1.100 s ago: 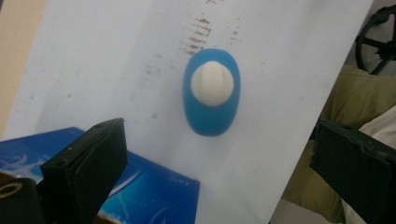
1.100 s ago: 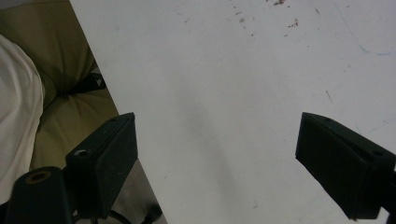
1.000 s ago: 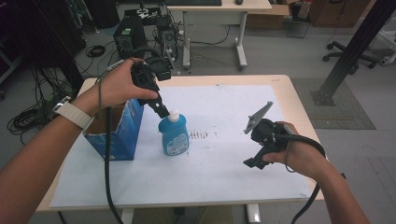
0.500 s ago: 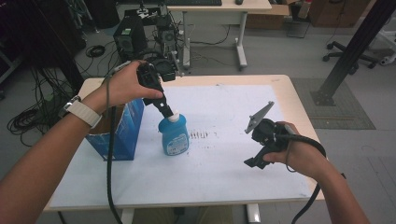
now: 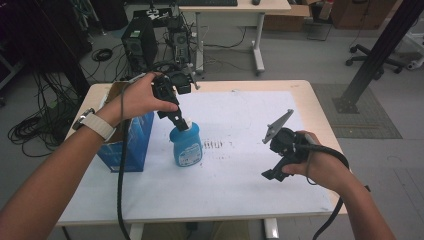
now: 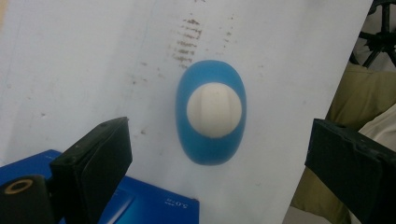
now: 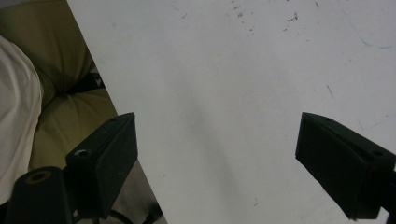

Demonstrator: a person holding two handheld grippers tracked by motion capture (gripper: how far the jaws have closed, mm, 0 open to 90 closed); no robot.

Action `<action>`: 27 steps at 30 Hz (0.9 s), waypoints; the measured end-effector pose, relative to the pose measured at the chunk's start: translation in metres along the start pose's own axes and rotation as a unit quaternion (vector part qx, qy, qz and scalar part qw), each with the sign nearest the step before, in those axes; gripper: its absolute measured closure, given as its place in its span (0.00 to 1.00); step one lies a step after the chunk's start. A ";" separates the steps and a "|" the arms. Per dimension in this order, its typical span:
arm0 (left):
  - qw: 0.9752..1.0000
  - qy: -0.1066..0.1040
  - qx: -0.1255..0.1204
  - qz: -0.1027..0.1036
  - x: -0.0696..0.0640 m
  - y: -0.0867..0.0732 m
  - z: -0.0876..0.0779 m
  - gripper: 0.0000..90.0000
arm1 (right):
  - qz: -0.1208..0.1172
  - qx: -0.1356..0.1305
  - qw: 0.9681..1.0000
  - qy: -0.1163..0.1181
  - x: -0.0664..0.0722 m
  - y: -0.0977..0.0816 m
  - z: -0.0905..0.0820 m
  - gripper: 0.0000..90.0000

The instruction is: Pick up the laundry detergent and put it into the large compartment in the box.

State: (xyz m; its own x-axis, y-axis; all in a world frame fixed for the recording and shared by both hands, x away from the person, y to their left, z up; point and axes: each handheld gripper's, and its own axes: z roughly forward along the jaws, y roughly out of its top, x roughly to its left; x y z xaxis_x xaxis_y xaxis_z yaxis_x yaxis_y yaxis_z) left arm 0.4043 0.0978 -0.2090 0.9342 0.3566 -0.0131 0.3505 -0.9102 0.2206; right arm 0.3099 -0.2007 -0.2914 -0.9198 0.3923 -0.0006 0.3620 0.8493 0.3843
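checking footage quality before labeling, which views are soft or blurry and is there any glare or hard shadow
High view: even room light, slightly soft, no glare on the white table sheet. Left gripper view: the blue bottle with its white cap is fairly sharp, the near black fingers blurred. Right gripper view: table marks soft, fingers out of focus, a faint diffuse shadow down the sheet.

High view looks forward and down over the whole table [image 5: 240,200]. Left gripper view stares straight down, close above the blue bottle [image 6: 211,116], which both share. Right gripper view faces the table's near edge, close.
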 end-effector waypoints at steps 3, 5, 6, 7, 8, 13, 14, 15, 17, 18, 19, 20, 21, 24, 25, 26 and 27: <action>1.000 -0.003 0.001 0.001 0.001 0.000 0.003 0.09 | -0.002 0.002 1.000 -0.001 -0.001 0.000 0.000 0.15; 1.000 -0.002 -0.001 0.003 0.001 0.000 0.005 0.09 | 0.000 0.000 1.000 0.000 0.000 0.000 -0.001 0.15; 1.000 -0.002 -0.001 0.003 0.001 0.000 0.005 0.09 | 0.000 0.000 1.000 0.000 0.000 0.000 -0.001 0.15; 1.000 -0.003 -0.003 0.003 0.001 0.000 0.006 0.09 | 0.002 0.002 1.000 -0.001 -0.001 0.000 0.000 0.15; 1.000 -0.003 -0.003 0.003 0.001 0.000 0.006 0.09 | 0.002 0.002 1.000 -0.001 -0.001 0.000 0.000 0.15; 1.000 -0.004 0.000 0.006 0.000 0.001 0.011 0.09 | 0.001 0.001 1.000 0.000 -0.001 -0.001 0.000 0.15; 1.000 -0.005 0.002 0.005 0.000 0.001 0.013 0.09 | 0.001 0.001 1.000 0.000 -0.001 -0.001 0.000 0.15; 1.000 -0.004 0.001 0.003 0.000 0.001 0.015 0.09 | 0.001 0.002 1.000 0.001 -0.001 -0.001 0.001 0.15; 1.000 -0.005 0.001 0.004 0.000 0.001 0.016 0.09 | 0.002 0.002 1.000 0.001 0.000 -0.001 0.000 0.15; 1.000 -0.007 -0.001 0.002 0.001 0.000 0.018 0.09 | 0.003 0.003 1.000 0.001 0.000 -0.002 0.000 0.15; 1.000 -0.007 -0.001 0.002 0.001 0.000 0.018 0.09 | 0.003 0.003 1.000 0.001 0.000 -0.002 0.000 0.15; 1.000 -0.007 -0.001 0.002 0.001 0.000 0.020 0.09 | 0.003 0.002 1.000 0.000 0.000 -0.002 0.001 0.15; 1.000 -0.007 -0.001 0.002 0.001 0.000 0.020 0.09 | 0.002 0.001 1.000 0.001 -0.001 -0.002 0.001 0.15; 1.000 -0.005 0.001 0.004 0.001 0.000 0.021 0.09 | 0.004 0.001 1.000 0.002 0.000 -0.002 0.001 0.15; 1.000 -0.004 0.001 0.004 0.001 0.000 0.021 0.09 | 0.004 0.002 1.000 0.001 0.000 -0.003 0.001 0.15; 1.000 -0.004 0.001 0.004 0.001 0.000 0.021 0.09 | 0.004 0.002 1.000 0.001 0.000 -0.003 0.001 0.15; 1.000 -0.003 -0.001 0.004 0.001 0.001 0.022 0.09 | 0.004 0.001 1.000 0.001 -0.001 -0.003 0.002 0.15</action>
State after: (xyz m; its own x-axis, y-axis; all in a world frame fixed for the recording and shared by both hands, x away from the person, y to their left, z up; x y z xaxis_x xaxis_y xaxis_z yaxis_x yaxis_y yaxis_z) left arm 0.4069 0.0929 -0.2307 0.9376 0.3473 -0.0164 0.3420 -0.9130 0.2225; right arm 0.3096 -0.2027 -0.2940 -0.9173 0.3982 0.0045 0.3695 0.8470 0.3821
